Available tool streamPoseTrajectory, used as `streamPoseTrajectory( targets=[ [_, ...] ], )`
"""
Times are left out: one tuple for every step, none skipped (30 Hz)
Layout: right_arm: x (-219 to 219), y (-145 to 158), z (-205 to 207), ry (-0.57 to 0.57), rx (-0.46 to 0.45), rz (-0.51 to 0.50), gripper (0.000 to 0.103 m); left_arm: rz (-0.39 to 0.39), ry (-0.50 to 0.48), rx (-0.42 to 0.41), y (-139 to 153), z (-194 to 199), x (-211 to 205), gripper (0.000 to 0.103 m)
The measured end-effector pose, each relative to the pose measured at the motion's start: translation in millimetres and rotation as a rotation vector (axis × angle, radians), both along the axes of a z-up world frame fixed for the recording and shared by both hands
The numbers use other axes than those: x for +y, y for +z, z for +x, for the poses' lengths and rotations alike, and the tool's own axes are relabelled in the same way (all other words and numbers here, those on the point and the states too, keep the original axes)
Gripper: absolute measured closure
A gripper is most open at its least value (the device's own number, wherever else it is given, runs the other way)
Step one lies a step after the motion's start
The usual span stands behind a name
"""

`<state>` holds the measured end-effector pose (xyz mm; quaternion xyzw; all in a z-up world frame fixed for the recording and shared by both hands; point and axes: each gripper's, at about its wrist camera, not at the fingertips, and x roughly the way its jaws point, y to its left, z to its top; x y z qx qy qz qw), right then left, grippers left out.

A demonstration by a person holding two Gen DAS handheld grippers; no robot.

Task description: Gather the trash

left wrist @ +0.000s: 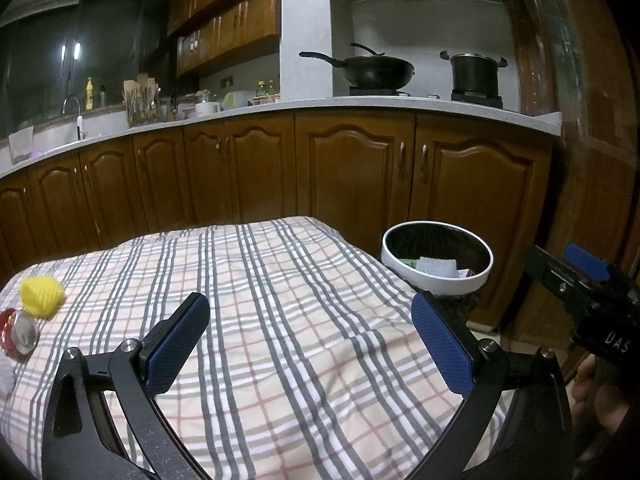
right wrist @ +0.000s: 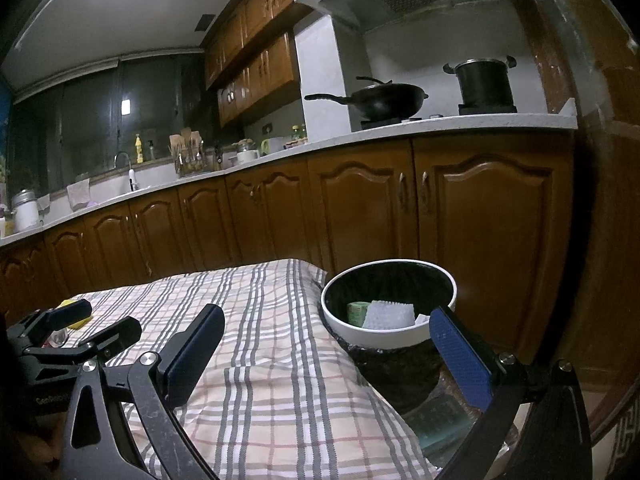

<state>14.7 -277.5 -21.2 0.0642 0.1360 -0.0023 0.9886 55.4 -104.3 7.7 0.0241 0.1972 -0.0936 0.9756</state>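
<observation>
So starting way over at the left edge of the left wrist view, around 9 o'clock: there's a yellow crumpled wad (left wrist: pixel 42 295) sitting on the plaid tablecloth (left wrist: pixel 280 320), and just below it, touching or near enough, a red-and-silver wrapper thing (left wrist: pixel 18 334); something white pokes in under that at the very edge, can't tell what it is; that's the trash left on the table as far as I can see.

Moving toward the middle, the left gripper (left wrist: pixel 310 338) hangs over bare cloth with its blue pads wide apart and nothing between them; from the right wrist view you can see it over at 9 o'clock, pointed roughly at the yellow wad.

Further right, at about 3 o'clock off the table's edge, is the white-rimmed bin (left wrist: pixel 436 284) with a dark liner; there's already stuff in it, a white ridged piece (right wrist: pixel 388 314) and something green (right wrist: pixel 357 313) beside it.

The right gripper (right wrist: pixel 326 354) is over the table edge next to the bin, fingers spread, holding nothing.

My read: we're between pieces, some trash binned, and the left-side cluster is next; the left gripper needs to swing toward 9 o'clock, drop over the yellow wad and pinch it without dragging the cloth or knocking the wrapper off the edge.
</observation>
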Motion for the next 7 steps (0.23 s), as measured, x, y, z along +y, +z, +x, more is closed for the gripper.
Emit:
streamPoseTrajectory(
  targets=[
    [2,0,1,0.002,0.003,0.000,0.000,-0.002,0.000,0.002,-1,1,1,0.000],
    [1,-1,3,0.004,0.007,0.000,0.000,-0.004,0.000,0.004,-1,2,2,0.000],
    [3,-1,4,0.006,0.012,0.000,0.000,-0.007,-0.001,0.006,-2,3,3,0.000],
    [4,-2,5,0.010,0.018,0.001,0.000,-0.010,-0.001,0.008,-3,4,4,0.000],
    [4,-3,7,0.013,0.024,0.003,0.000,-0.012,-0.002,0.011,-3,5,5,0.000],
    [4,-4,9,0.017,0.031,0.006,0.000,-0.014,-0.002,0.013,-4,6,6,0.000],
    [3,-5,12,0.021,0.038,0.009,0.000,-0.015,-0.002,0.017,-5,7,7,0.000]
  ],
)
